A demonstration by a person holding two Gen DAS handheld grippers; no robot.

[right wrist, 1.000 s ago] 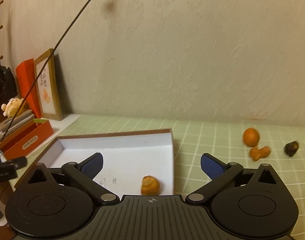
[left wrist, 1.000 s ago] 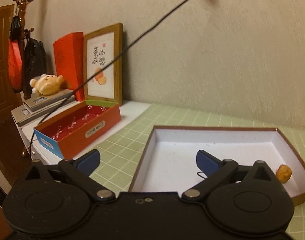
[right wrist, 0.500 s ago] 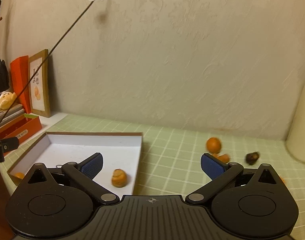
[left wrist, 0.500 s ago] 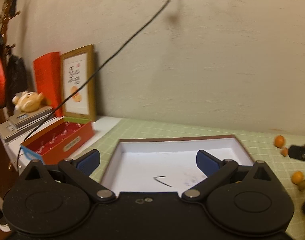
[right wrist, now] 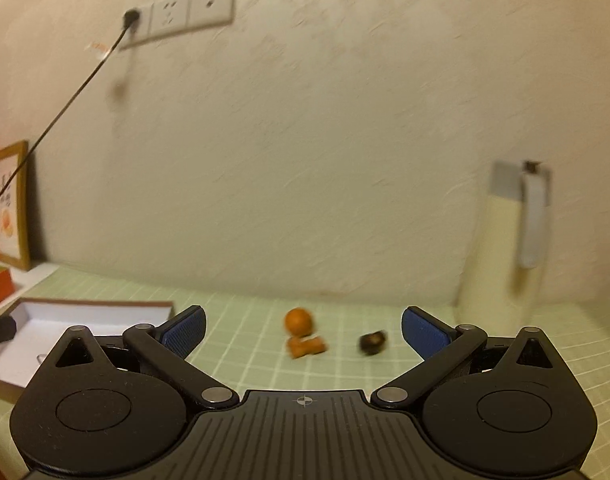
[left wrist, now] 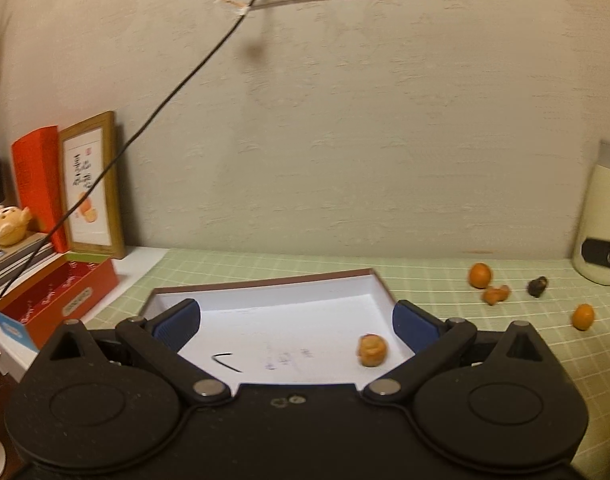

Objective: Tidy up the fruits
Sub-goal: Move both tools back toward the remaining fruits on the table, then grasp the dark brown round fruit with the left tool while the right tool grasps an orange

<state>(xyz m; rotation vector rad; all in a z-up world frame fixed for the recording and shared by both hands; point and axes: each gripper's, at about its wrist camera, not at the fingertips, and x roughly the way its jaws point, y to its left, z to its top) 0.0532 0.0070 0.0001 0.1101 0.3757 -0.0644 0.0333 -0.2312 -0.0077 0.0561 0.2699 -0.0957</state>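
A shallow white box with a brown rim point(left wrist: 265, 282) lies on the green checked cloth. One wrinkled orange fruit point(left wrist: 371, 350) rests inside it near the right wall. My left gripper point(left wrist: 297, 322) hangs open over the box, holding nothing. To the right on the cloth lie a round orange fruit point(left wrist: 479, 275), an orange lumpy piece point(left wrist: 495, 294), a dark fruit point(left wrist: 537, 285) and another orange fruit point(left wrist: 583, 316). My right gripper point(right wrist: 303, 330) is open and empty; ahead between its fingers lie the round orange fruit point(right wrist: 298, 320), the lumpy piece point(right wrist: 306, 346) and the dark fruit point(right wrist: 372, 342). The box point(right wrist: 85, 305) is at its left.
A cream bottle point(left wrist: 601, 224) stands at the right by the wall, the same bottle point(right wrist: 505, 248) in the right wrist view. A red open box point(left wrist: 57, 300), a framed picture point(left wrist: 91, 188), a red folder and a plush toy point(left wrist: 7, 226) sit at the left. A black cable point(left wrist: 153, 116) hangs from the wall socket.
Both grippers have swung to the right, staying open. The loose fruits on the cloth have come into the left view and sit centred between the right fingers; the box slid left.
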